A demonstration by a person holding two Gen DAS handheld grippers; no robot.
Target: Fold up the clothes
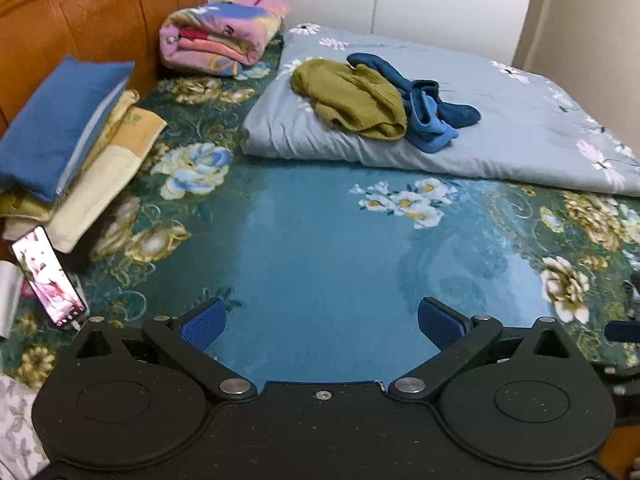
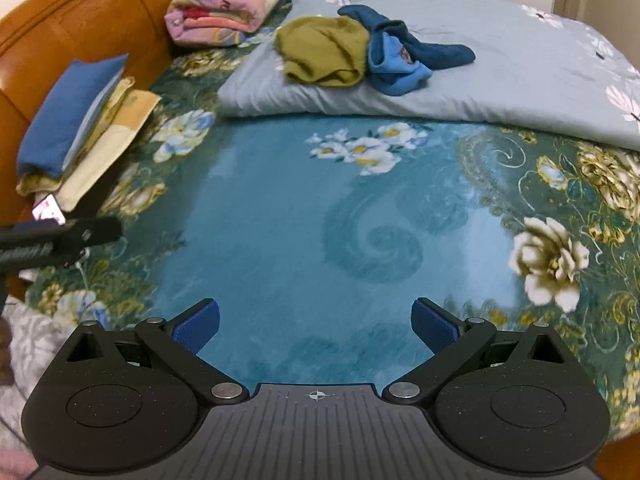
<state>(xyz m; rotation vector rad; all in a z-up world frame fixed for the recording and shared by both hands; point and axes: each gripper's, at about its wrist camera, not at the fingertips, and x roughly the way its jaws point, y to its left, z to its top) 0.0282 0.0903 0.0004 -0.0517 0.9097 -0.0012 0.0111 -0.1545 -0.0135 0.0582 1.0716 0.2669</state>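
An olive-green garment lies crumpled on a folded pale-blue quilt at the far side of the bed. A blue garment is bunched against its right side, partly on top of it. My left gripper hovers open over the teal floral bedspread, well short of the clothes, with nothing between its blue pads. My right gripper is likewise open and empty. The left gripper's side shows at the left edge of the right wrist view.
A wooden headboard runs along the left. Against it lean a blue pillow on yellow pillows and a folded pink blanket. A lit phone stands propped at the left. White walls stand behind the bed.
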